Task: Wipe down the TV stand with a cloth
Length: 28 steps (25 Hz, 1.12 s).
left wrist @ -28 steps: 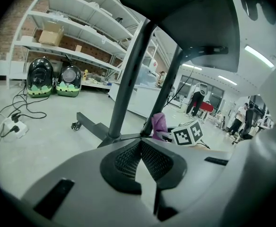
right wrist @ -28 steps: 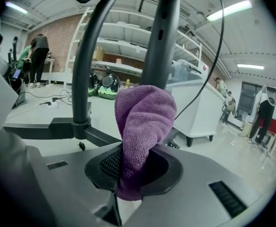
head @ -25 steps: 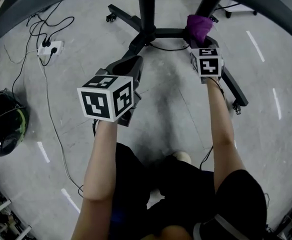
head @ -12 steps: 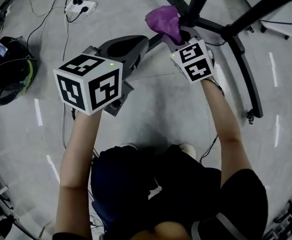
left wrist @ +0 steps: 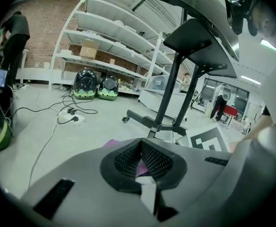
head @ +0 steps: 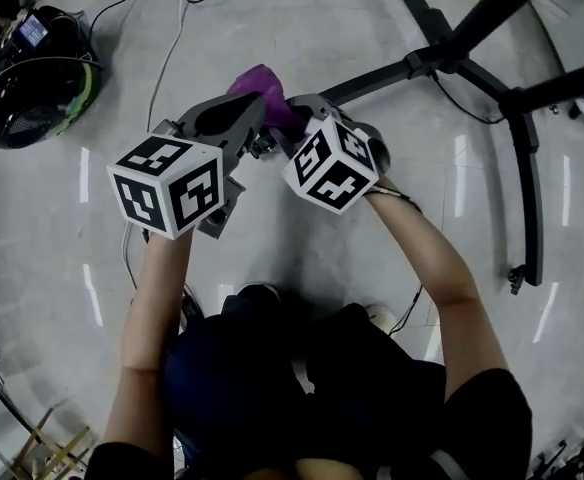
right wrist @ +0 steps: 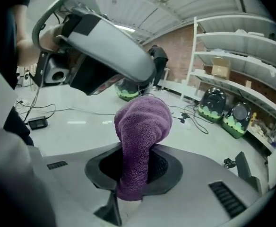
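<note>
Purple cloth point(head: 260, 82) held in the right gripper point(head: 290, 116), whose jaws are closed on its lower part; in the right gripper view point(right wrist: 133, 168) the cloth point(right wrist: 141, 126) rises from between the pads as a folded, rounded lump. Left gripper point(head: 240, 111) just beside the cloth. In the left gripper view point(left wrist: 140, 148) its mesh pads meet in a ridge with nothing clamped, and a patch of purple shows past them. Both grippers are held close together over the grey floor point(head: 302, 28). The black base of the TV stand point(head: 427, 60) spreads its legs on the floor. One leg runs toward the grippers, and the cloth sits beyond that leg's end, with the right gripper between them. In the left gripper view the stand's post point(left wrist: 171, 91) stands ahead.
</note>
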Available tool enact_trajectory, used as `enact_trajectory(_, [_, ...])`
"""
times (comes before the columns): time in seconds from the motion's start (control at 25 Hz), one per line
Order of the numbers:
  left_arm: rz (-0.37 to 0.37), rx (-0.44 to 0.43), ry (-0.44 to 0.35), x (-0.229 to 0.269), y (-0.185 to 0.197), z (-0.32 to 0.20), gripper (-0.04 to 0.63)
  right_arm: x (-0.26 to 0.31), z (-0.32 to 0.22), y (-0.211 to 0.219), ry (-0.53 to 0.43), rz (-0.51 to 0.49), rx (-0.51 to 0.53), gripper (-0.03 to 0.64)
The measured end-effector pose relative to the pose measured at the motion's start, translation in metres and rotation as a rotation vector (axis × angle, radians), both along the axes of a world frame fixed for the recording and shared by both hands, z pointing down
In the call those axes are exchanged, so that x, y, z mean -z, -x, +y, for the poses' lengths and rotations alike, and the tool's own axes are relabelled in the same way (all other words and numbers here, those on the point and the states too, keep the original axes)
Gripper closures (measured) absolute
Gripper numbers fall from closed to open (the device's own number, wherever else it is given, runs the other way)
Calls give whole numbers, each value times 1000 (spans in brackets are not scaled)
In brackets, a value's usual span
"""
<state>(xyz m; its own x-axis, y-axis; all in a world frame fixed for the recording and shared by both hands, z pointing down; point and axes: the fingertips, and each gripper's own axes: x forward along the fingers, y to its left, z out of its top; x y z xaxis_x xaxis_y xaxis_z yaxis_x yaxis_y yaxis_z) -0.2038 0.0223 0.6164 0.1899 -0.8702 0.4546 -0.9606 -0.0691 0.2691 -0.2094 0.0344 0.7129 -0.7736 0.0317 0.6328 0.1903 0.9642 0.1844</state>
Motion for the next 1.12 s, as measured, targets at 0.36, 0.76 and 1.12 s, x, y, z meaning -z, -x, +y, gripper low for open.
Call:
enact_trajectory(0.36, [59,86,63,-43,23,33,588,-38,23,7,33,92,48,528])
enact_trajectory(0.76, [46,79,70,-46,20,36,588,-36,3,-1,128,73,-33,528])
enact_trajectory(1.12, [61,34,82,-51,-3,27,588,-38,-37,-25,153,62,-159,528])
